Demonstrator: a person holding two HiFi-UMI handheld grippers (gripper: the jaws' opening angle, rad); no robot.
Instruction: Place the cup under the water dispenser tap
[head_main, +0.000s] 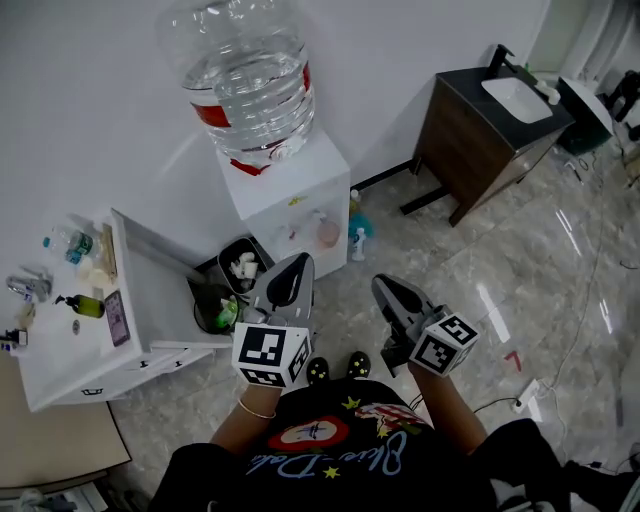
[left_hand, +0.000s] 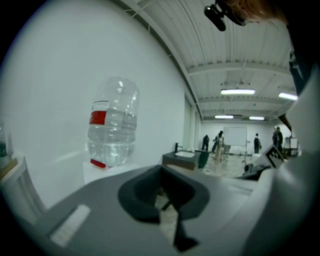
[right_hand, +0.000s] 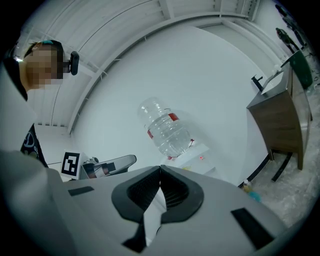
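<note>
Jaws on my left gripper are pressed together with nothing between them, and my right gripper is the same: pads meeting, empty. I hold both close in front of my chest, side by side and a little apart, aimed roughly level at the water dispenser across the floor. I read that as a resting pose, not a reach. The dispenser stands against the far wall with its big bottle upended on top. Two bins sit just near-left of it, then a white surface crowded with small bottles. A pale pinkish shape sits in the dispenser's front recess, where the taps would pour. I take it for the cup, though it is too small to be sure. If so, it is placed as the task asks.
</note>
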